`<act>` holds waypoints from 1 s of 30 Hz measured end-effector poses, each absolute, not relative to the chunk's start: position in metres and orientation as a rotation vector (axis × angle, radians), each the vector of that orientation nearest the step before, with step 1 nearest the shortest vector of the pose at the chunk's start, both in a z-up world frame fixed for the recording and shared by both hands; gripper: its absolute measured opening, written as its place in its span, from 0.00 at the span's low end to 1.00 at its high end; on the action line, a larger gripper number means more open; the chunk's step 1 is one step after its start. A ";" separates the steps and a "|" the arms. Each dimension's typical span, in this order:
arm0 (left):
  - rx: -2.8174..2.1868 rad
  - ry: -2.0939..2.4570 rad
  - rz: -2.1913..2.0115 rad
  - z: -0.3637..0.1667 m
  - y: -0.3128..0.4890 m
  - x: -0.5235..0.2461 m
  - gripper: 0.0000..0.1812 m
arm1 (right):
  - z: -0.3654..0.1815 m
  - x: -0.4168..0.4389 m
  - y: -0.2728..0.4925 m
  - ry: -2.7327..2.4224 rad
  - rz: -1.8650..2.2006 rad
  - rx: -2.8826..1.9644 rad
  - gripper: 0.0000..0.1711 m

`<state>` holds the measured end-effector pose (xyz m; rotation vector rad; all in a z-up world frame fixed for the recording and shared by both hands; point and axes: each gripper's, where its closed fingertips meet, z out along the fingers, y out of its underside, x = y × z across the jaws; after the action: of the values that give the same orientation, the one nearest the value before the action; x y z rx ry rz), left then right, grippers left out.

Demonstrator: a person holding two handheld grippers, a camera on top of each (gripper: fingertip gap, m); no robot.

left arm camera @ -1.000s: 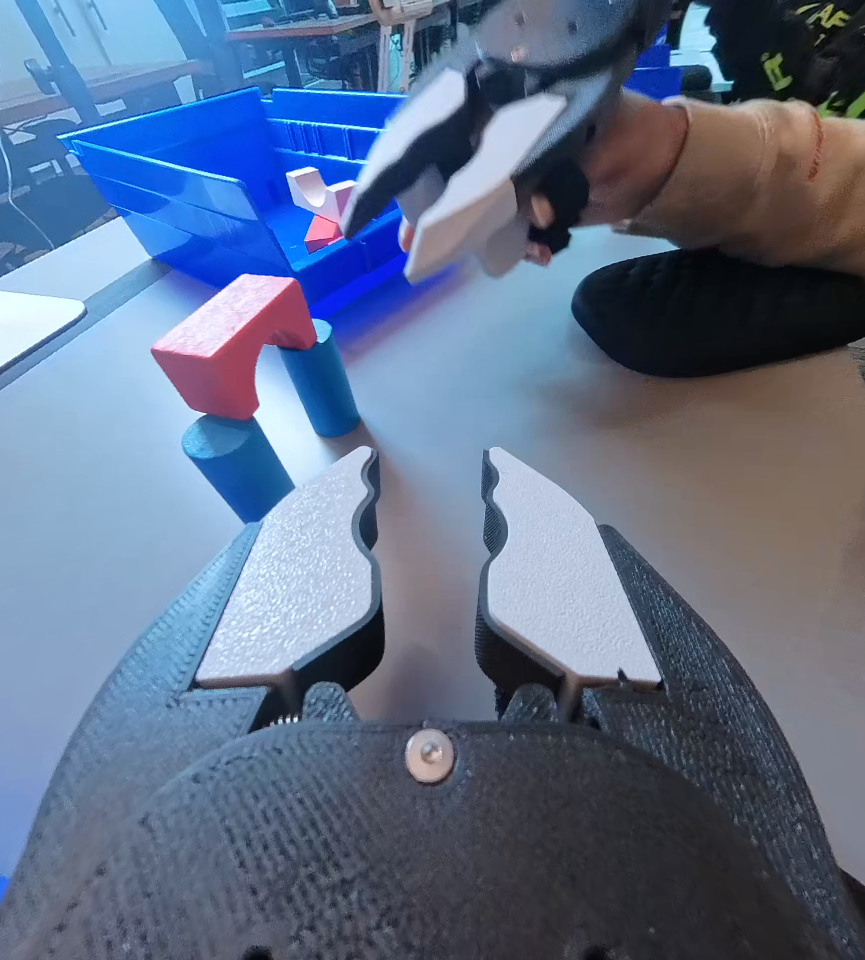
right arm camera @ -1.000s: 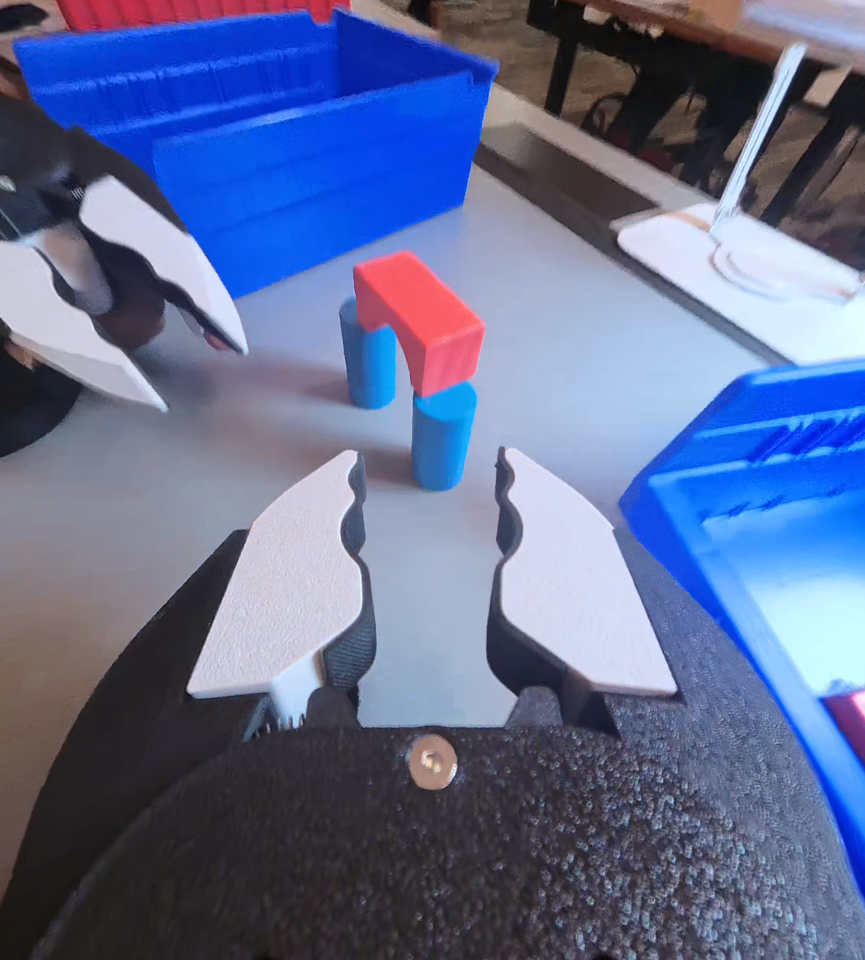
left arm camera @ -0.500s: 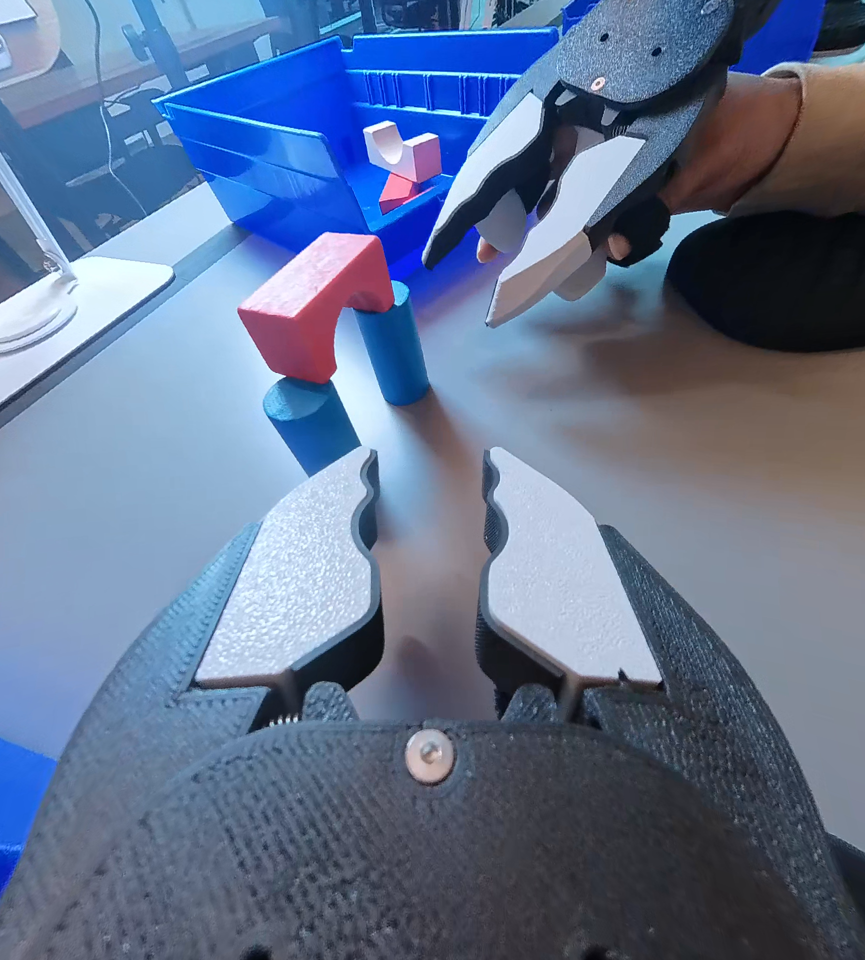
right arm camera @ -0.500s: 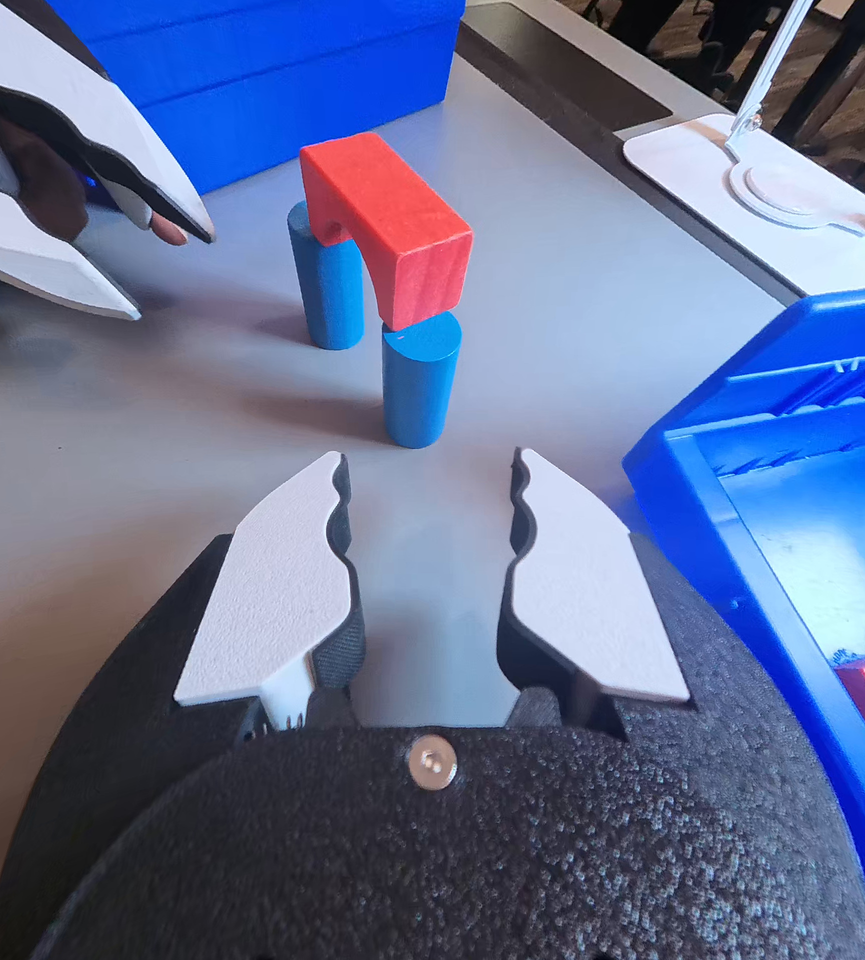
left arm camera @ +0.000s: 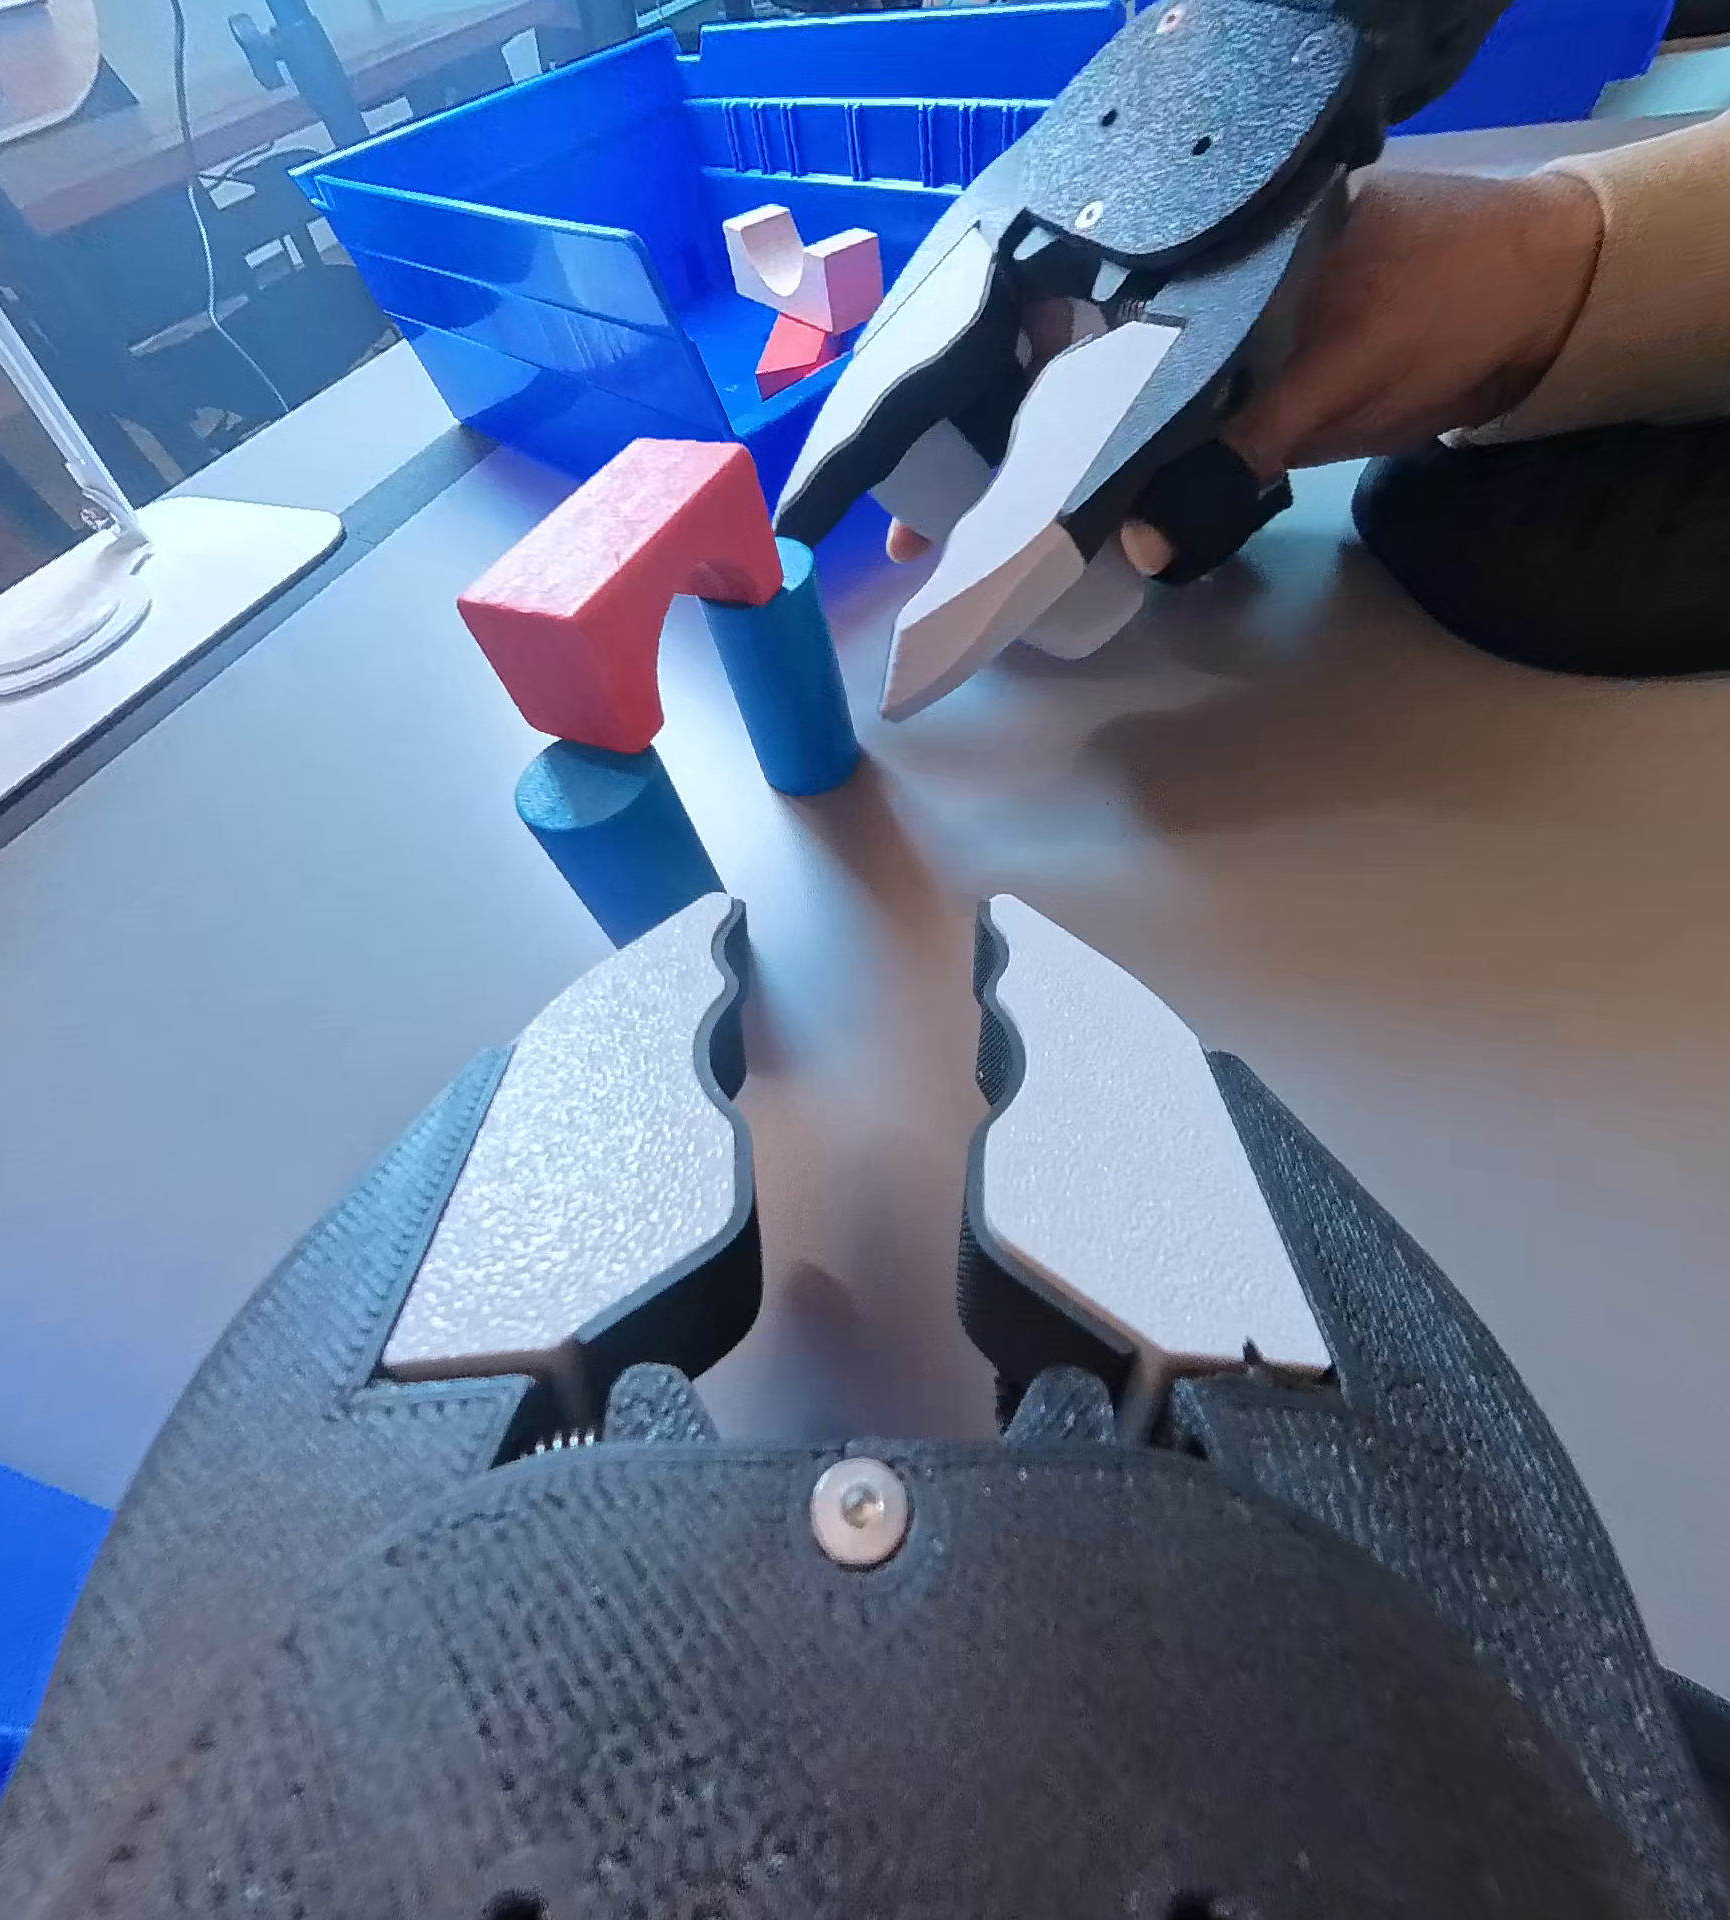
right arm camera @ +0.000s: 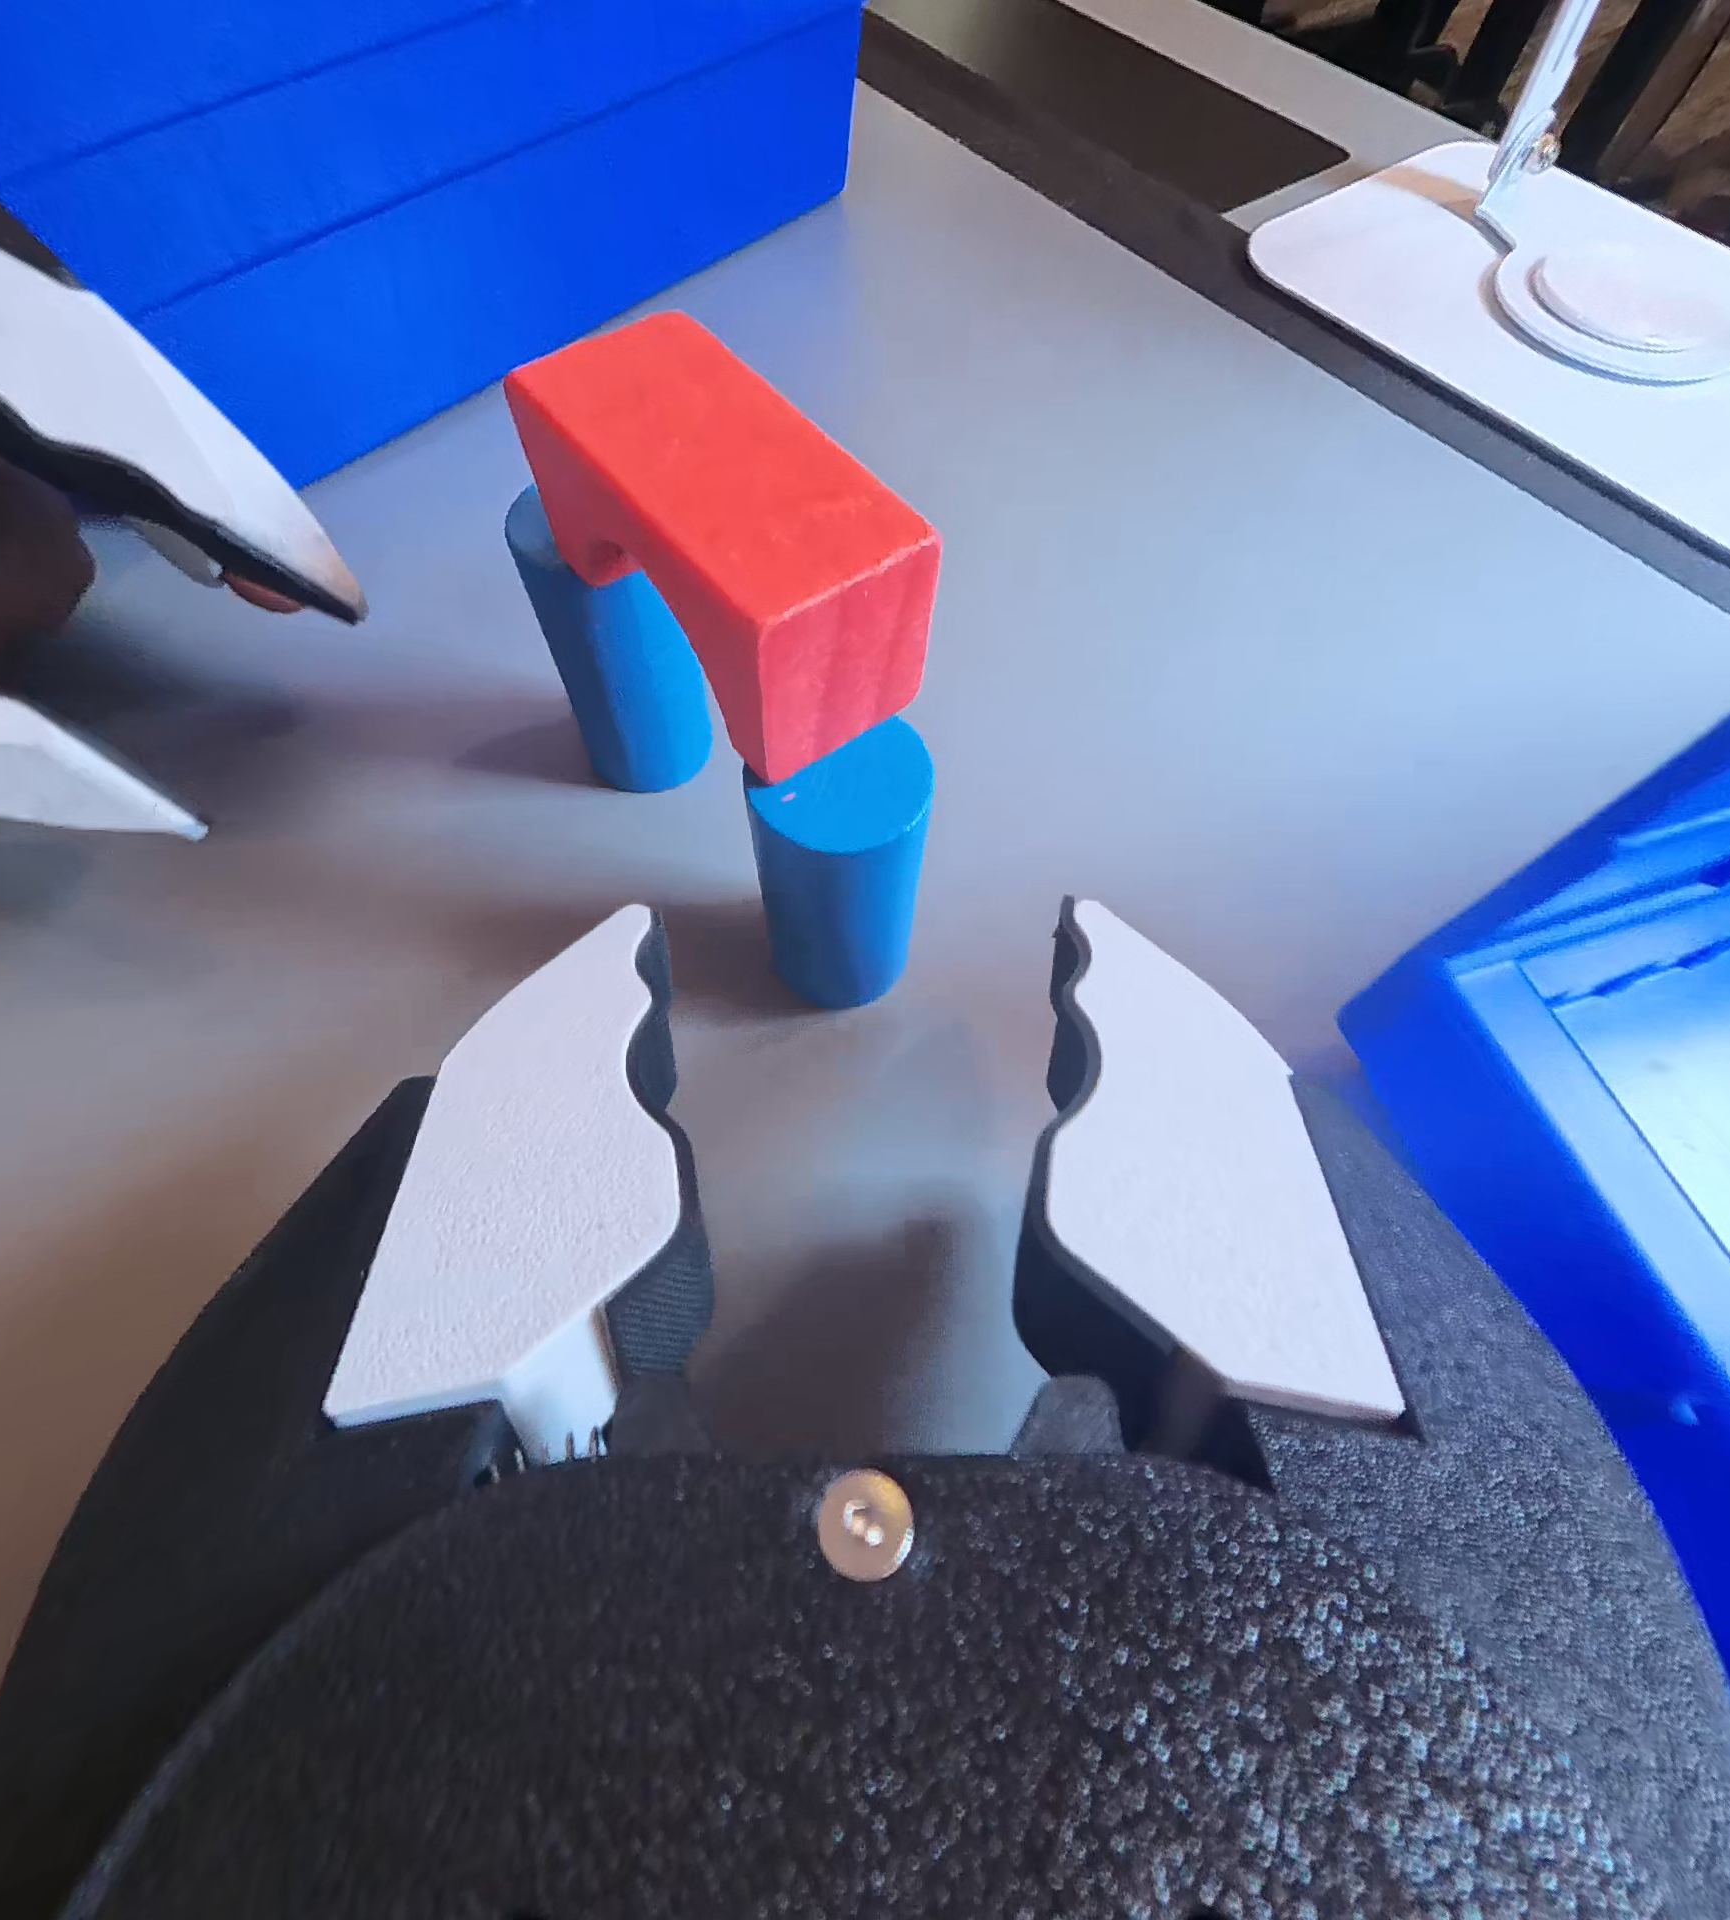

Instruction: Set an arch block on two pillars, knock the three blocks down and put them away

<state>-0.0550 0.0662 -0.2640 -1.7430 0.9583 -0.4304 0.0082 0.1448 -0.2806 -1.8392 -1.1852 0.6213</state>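
A red arch block (left arm camera: 622, 592) rests askew on two upright blue pillars, one nearer (left arm camera: 612, 831) and one farther (left arm camera: 788, 675), on the grey table. It also shows in the right wrist view (right arm camera: 726, 540), with a pillar (right arm camera: 840, 862) just beyond my right gripper (right arm camera: 859, 920). That gripper is open and empty, its jaws wide and low over the table. My left gripper (left arm camera: 861, 914) is open and empty, with its left fingertip just short of the nearer pillar. It also shows at the left edge of the right wrist view (right arm camera: 279, 722).
A blue bin (left arm camera: 528, 281) behind the stack holds a pale arch block (left arm camera: 778, 260) and red blocks. Another blue bin (right arm camera: 1619, 987) lies at right, and a third (right arm camera: 425, 156) stands behind. A white stand base (right arm camera: 1567, 312) sits at the table edge. A person's sleeve rests on a dark pad (left arm camera: 1619, 540).
Both grippers have closed in on the stack from opposite sides. The right gripper has come down lower and its jaws have opened wider. The arch and pillars have not moved.
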 end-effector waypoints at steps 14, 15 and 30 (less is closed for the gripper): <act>-1.802 0.964 -0.419 -0.273 0.066 -0.055 0.27 | -0.265 -0.007 -0.006 -1.829 1.423 -1.508 0.22; -1.805 0.968 -0.417 -0.274 0.066 -0.055 0.27 | -0.268 -0.006 -0.006 -1.840 1.416 -1.516 0.22; -1.830 0.994 -0.415 -0.281 0.064 -0.054 0.25 | -0.257 -0.041 0.069 -1.463 0.786 -1.644 0.20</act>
<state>-0.0540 0.0644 -0.2808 -1.8296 0.9945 -0.4147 -0.0407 0.0694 -0.2575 -1.6442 -1.4629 0.7861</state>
